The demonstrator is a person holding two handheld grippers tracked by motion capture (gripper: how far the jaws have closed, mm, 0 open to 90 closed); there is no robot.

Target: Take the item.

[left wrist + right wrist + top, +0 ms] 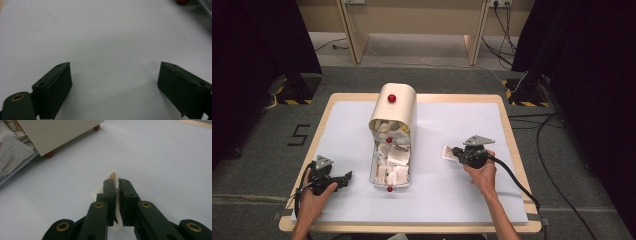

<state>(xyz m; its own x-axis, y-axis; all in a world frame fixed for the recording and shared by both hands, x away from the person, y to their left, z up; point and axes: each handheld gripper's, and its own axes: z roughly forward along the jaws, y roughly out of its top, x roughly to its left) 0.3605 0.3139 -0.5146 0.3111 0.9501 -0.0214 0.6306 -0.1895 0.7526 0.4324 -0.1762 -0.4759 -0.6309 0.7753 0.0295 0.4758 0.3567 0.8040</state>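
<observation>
The right tongs point(117, 185) were nearly closed, pinching a small paper packet point(113, 176) edge-on just above the white tabletop point(452, 195), to the right of the cream bread-bin-like box point(393, 107). The left tongs point(113, 87) gaped wide, holding nothing, over bare tabletop. The jaws hid most of the packet, and its print was unreadable.
</observation>
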